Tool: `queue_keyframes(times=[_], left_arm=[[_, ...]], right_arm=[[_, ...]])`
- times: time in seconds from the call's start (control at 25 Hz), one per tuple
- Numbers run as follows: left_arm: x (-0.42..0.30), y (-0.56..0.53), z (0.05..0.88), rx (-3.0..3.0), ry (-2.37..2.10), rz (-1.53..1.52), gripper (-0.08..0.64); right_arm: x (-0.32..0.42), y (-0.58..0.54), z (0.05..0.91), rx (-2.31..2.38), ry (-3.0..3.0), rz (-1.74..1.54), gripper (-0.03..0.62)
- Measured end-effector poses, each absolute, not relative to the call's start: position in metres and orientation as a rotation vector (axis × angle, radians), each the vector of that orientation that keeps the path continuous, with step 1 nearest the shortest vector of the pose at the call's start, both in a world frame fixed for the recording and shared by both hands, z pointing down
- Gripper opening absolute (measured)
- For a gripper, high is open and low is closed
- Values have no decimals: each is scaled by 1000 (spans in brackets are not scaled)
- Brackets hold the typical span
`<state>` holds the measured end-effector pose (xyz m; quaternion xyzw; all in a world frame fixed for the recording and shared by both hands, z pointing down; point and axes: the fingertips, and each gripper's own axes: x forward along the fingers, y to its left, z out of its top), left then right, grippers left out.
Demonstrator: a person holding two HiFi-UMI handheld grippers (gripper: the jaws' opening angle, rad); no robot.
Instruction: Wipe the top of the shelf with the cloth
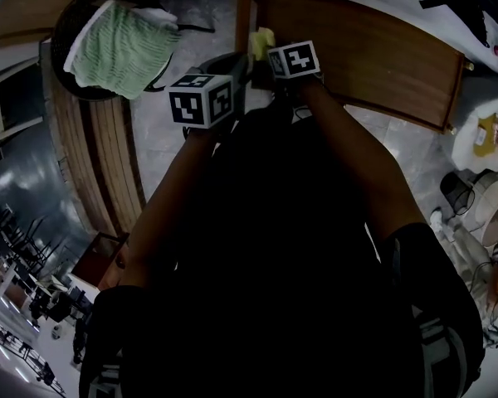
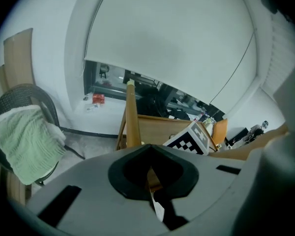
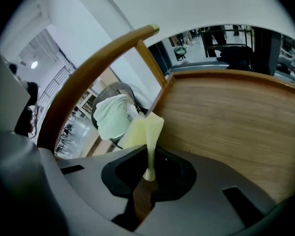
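Observation:
A pale yellow cloth (image 1: 261, 41) sticks up out of my right gripper (image 1: 266, 55), which is shut on it. In the right gripper view the cloth (image 3: 146, 131) rises from between the jaws (image 3: 148, 173), just left of the shelf's brown wooden top (image 3: 236, 117). The shelf top (image 1: 373, 56) spreads to the right of both grippers in the head view. My left gripper (image 1: 231, 63) is close beside the right one, and its jaws (image 2: 150, 170) stand shut with only a thin slit between them. The right gripper's marker cube (image 2: 192, 137) shows just ahead of it.
A slim wooden post (image 1: 244, 7) rises at the shelf's left edge, right by the grippers. A dark chair draped with a green towel (image 1: 118, 48) stands to the left. Curved wooden slats (image 1: 100, 164) run along the left. Baskets and clutter (image 1: 481, 189) sit on the floor at right.

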<state>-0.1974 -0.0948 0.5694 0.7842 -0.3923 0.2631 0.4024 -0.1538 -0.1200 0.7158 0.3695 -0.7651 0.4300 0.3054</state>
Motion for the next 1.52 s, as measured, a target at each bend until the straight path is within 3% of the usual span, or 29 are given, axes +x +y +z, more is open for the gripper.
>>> queue_keyframes(times=[0.24, 0.52, 1.52], left_arm=[[-195, -89, 576, 1978, -956, 658, 11], [-153, -91, 575, 2006, -876, 620, 11], [82, -48, 653, 1949, -665, 810, 11]], right_arm=[[-168, -118, 717, 942, -2014, 868, 43], [-133, -110, 720, 930, -1951, 878, 43], [165, -56, 718, 1137, -1717, 869, 43]])
